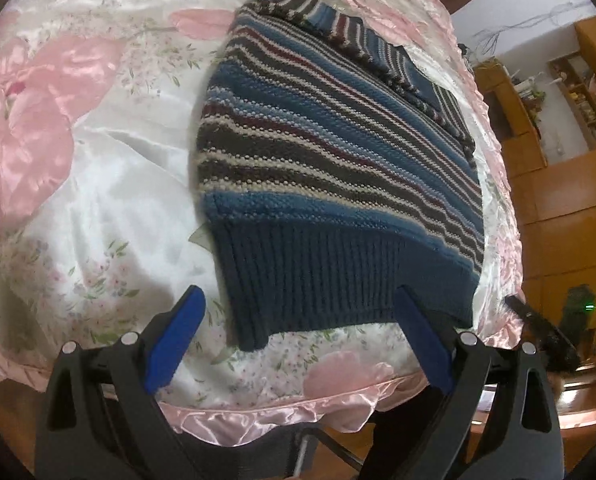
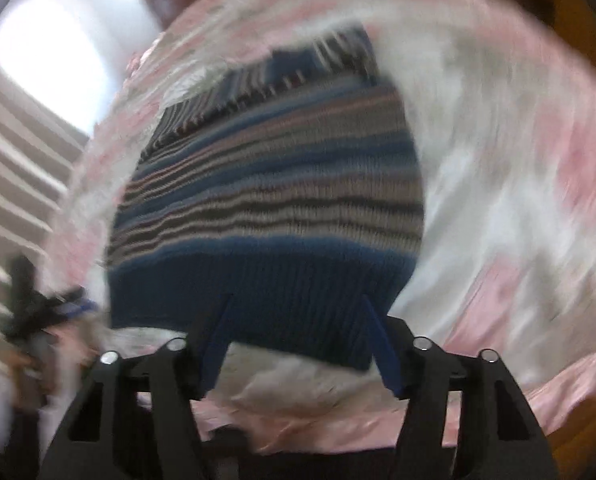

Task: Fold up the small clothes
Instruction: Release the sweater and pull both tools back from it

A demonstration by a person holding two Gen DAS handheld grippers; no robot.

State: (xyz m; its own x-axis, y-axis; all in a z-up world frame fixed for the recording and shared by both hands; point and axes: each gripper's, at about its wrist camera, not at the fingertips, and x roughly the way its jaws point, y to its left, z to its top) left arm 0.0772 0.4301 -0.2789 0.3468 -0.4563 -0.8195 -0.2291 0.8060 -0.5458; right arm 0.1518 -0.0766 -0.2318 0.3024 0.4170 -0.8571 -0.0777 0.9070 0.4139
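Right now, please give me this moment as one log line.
phase: reaching for hem | left gripper: open, empty | right gripper: open, empty | striped sweater: on floral satin cloth, sleeves folded in | right view: blurred

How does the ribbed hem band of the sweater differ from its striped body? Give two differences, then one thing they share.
The ribbed hem band is one solid dark blue; the striped body mixes blue, grey, cream and maroon bands. The hem band's ridges run across its width, while the body's stripes run along it. The hem band lies nearest both open grippers; the body lies beyond. Both are knitted and rest flat on the floral satin cloth.
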